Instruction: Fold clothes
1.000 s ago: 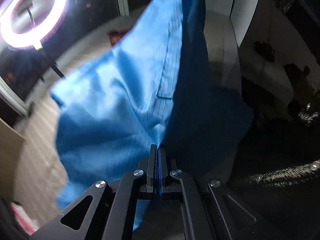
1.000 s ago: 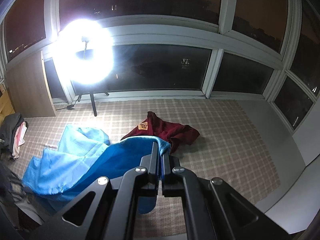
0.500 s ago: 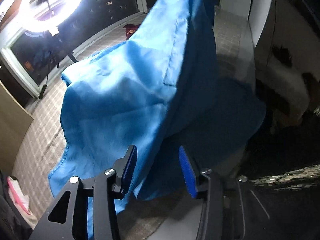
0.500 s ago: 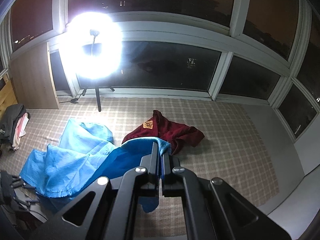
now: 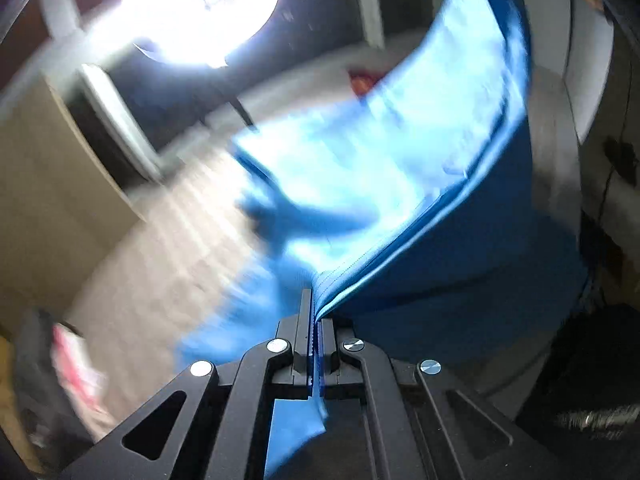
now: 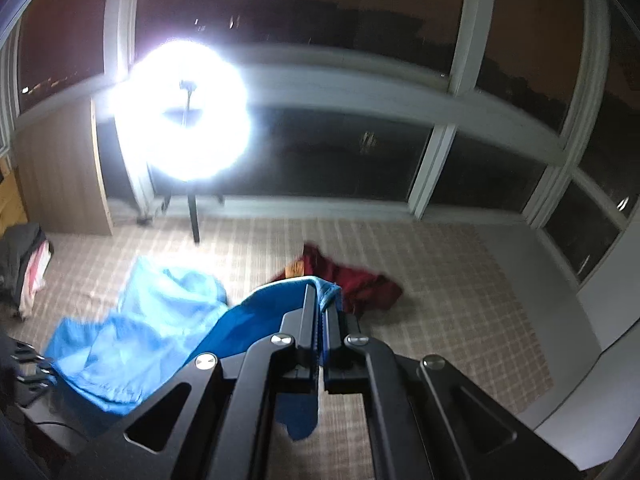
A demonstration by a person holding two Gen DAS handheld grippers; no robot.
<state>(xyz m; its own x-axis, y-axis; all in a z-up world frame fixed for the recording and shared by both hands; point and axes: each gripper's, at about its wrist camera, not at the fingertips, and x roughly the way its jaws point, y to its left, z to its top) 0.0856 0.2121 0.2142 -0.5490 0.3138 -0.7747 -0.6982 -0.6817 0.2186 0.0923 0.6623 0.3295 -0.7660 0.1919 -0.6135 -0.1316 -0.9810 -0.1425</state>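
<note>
Nearest to us, our left gripper (image 5: 315, 320) had its 2 black jaws pinched tight on a fold of the bright blue, finely striped fabric garment (image 5: 400, 168), a small tail of the cloth poking out below the jaws. From that pinch the garment swept up and away to the right as a broad sheet, pale where the light struck it, dark blue on its shaded right side. The left view was heavily smeared, so we could not make out the hem.

On our other side, the right gripper (image 6: 320, 312) was likewise clamped closed on the blue garment (image 6: 160, 332), a bunched edge gripped between its fingers and a flap dangling beneath them. The rest of the cloth drooped down to the left and sagged toward the beige checked carpet (image 6: 460, 280), so the garment hung between our 2 tools.

Just past the right gripper's tip lay a crumpled dark red garment with a yellow patch (image 6: 352, 280) on the carpet. Off at the left edge sat a heap of dark and pink clothing (image 6: 24, 264).

Farther back stood a glaring white ring light on a black stand (image 6: 180, 116), beside a plain wooden panel (image 6: 60, 168). Behind everything ran the big white-framed windows (image 6: 472, 32), black with night.
</note>
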